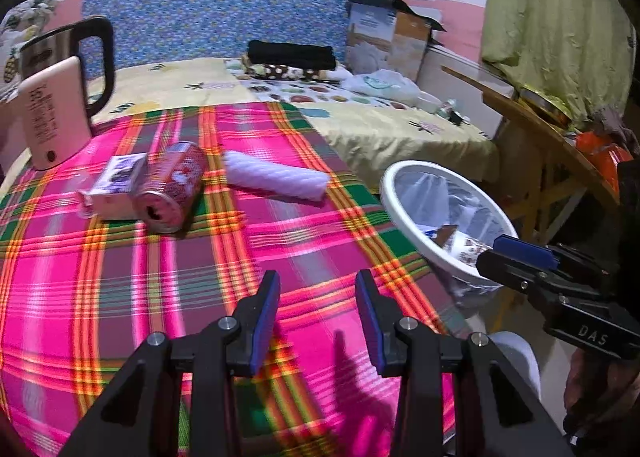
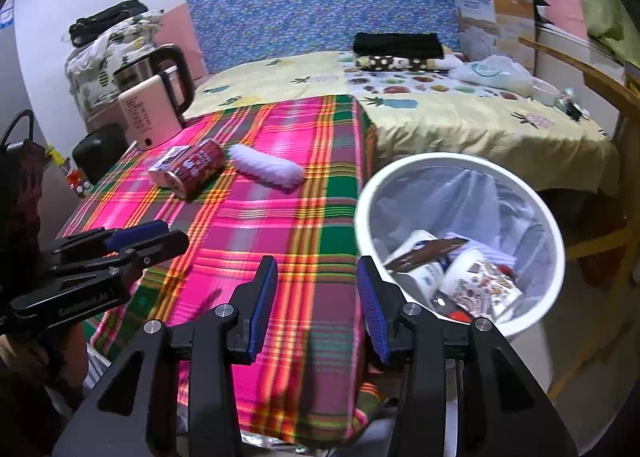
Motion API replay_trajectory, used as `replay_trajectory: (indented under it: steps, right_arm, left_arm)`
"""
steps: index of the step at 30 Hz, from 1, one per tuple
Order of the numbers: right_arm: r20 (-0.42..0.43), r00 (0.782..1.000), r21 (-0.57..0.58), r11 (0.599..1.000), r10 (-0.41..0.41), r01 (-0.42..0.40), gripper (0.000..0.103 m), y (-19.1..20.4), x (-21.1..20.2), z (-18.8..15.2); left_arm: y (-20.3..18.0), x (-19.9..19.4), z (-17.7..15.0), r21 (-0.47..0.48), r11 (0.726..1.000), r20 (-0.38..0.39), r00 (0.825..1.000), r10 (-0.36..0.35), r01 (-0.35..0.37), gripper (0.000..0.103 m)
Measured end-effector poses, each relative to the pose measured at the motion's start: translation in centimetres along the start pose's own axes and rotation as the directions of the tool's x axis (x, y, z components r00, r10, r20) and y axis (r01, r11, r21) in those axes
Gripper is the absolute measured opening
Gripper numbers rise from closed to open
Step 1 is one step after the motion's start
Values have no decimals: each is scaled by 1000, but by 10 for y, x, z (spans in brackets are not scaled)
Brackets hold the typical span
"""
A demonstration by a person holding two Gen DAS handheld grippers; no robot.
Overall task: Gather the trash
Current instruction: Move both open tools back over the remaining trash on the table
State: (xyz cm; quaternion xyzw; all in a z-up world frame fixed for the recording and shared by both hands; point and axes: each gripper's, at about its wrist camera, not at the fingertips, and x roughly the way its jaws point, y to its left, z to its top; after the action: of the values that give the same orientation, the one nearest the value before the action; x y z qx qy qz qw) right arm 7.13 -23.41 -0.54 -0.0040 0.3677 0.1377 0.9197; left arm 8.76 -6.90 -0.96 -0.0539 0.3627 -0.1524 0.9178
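In the left wrist view, the left gripper (image 1: 316, 317) hovered released and empty over the pink plaid tablecloth (image 1: 200, 277). Beyond it lay a red drink can (image 1: 172, 187), a small white carton (image 1: 114, 185) touching the can, and a lavender textured roll (image 1: 276, 181).

In the right wrist view, the right gripper (image 2: 316, 305) was released, empty, beside the white round trash bin (image 2: 460, 173), which held paper cups (image 2: 476, 281).

L gripper (image 1: 316, 317) & R gripper (image 2: 317, 303) agape, empty.

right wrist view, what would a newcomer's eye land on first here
The bright pink, green and orange plaid tablecloth fills the middle. On its far left lie a red drink can on its side, touching a small white carton, and a pale lilac ridged roll beside them. At right, off the table's edge, a white round bin holds paper cups.
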Motion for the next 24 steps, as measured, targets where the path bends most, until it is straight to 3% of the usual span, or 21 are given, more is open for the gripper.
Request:
replay_trajectory:
  steps: [5, 12, 14, 24]
  right_arm:
    - [-8, 999, -22, 999, 49, -49, 55, 12, 7, 4]
    - [-12, 996, -48, 995, 85, -86, 56, 21, 14, 10]
    - [-11, 996, -58, 994, 93, -93, 56, 24, 16, 13]
    - [-16, 995, -110, 989, 101, -102, 56, 34, 30, 33]
  left_arm:
    - [19, -5, 0, -34, 999, 8, 1000, 30, -30, 41]
    - [41, -11, 3, -68, 995, 19, 997, 72, -70, 41]
    - [47, -11, 6, -76, 994, 23, 996, 85, -83, 47]
    - [71, -7, 22, -79, 990, 35, 992, 122, -118, 53]
